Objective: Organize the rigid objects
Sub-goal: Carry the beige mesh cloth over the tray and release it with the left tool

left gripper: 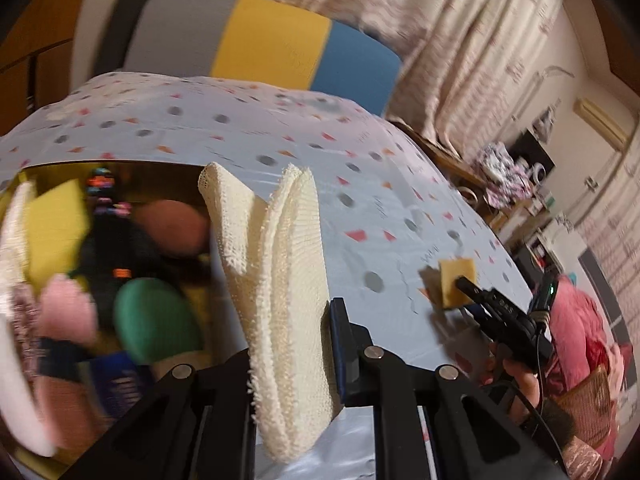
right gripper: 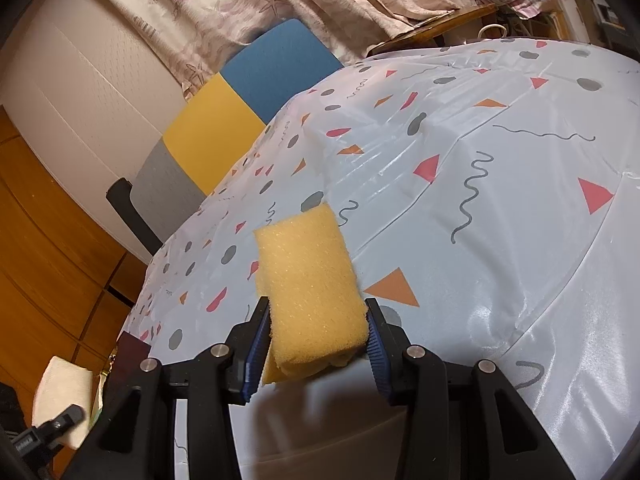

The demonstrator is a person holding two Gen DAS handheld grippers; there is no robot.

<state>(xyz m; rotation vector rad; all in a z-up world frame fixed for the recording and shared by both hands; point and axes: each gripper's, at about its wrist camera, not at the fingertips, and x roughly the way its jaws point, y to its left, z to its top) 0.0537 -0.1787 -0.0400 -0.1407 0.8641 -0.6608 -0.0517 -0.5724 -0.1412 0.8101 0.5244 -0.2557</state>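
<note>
**Ana:** Although the task spoke of rigid things, what did the two grippers actually have in them?

**Ben:** Soft ones. The right gripper [right gripper: 316, 332] had its jaws clenched on a yellow sponge [right gripper: 310, 292], gripped at its near end, with the rest sticking out above the patterned surface [right gripper: 500, 184]. The foam bulged around the pads, so I judged it light, springy and unlikely to slip, though it could pivot if swung hard.

**Ana:** And the left?

**Ben:** The left gripper [left gripper: 296, 344] was shut tight on a folded cream knitted cloth [left gripper: 276, 280], standing upright between the jaws. It looked limp and fuzzy; I'd guess it would flop or unfold unless held across all its layers near the fold.

**Ana:** Where was that one relative to everything else?

**Ben:** It was just right of an open box [left gripper: 104, 168] at the near left of the surface, crammed with blurred items: a green rounded thing [left gripper: 156, 320], a pink one [left gripper: 68, 312], something yellow [left gripper: 56, 232]. I could not tell what most were.

**Ana:** Anything in the way?

**Ben:** The box's fullness, mainly. Its rim and heaped contents left little room for a drop. Beyond the far edge stood a chair [right gripper: 224, 120] in grey, yellow and blue, and curtains [right gripper: 248, 4] behind it, both well apart from the grippers. The surface between the two grippers was bare.
</note>
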